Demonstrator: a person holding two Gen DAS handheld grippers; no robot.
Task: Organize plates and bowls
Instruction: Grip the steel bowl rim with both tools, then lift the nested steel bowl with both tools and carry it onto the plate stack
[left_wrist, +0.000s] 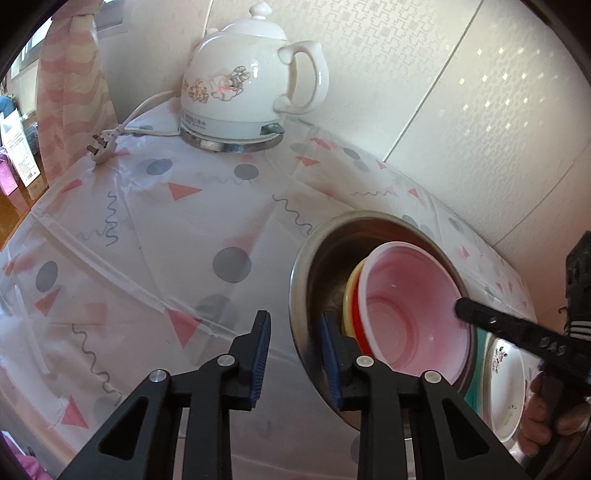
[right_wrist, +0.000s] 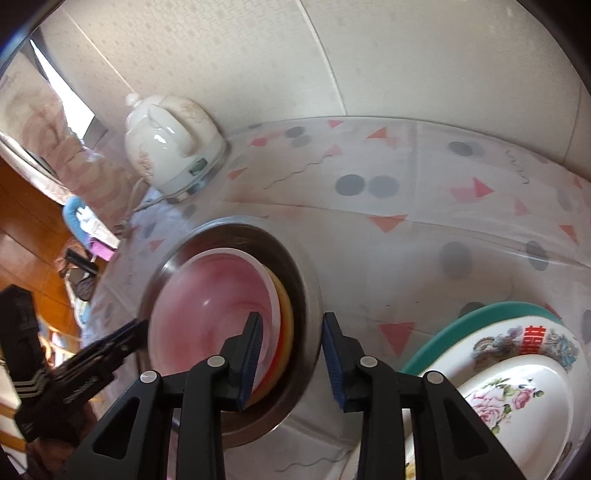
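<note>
**Table under patterned cloth, by a pale wall: bowls and plates**

Surface: table (left_wrist: 155, 236) covered in a clear plastic sheet over white cloth with grey dots and pink triangles, standing against a pale papered wall (right_wrist: 258, 55).

1. My left gripper (left_wrist: 295, 358): blue-padded jaws apart, straddling the near rim of the steel basin. One finger is outside over the cloth, the other inside the wall. I cannot tell whether the pads press on the rim.

2. My right gripper (right_wrist: 291, 358): jaws likewise apart, straddling the opposite rim, one finger inside beside the stacked bowls, one outside. Whether it grips, I cannot tell; the view is blurred.

3. Steel basin (left_wrist: 306, 258): wide, shallow, on the cloth between my two grippers. It holds the nested bowls.

4. Pink bowl (left_wrist: 413, 306): topmost, tilted inside the basin, its rim leaning toward one side.

5. Red bowl (left_wrist: 356, 317) and yellow bowl (left_wrist: 347, 295): nested under the pink one, only their rims showing.

6. Flowered plates (right_wrist: 517, 398): stacked just beside the basin on a teal plate (right_wrist: 480, 317), partly hidden by my right gripper's frame.

7. White kettle (left_wrist: 240, 81): floral ceramic, on its base at the far edge near the wall, well apart from the basin. Its cord and plug (left_wrist: 98, 149) lie loose on the cloth.

8. Pink striped curtain (left_wrist: 70, 85): beyond the table's far corner.
</note>
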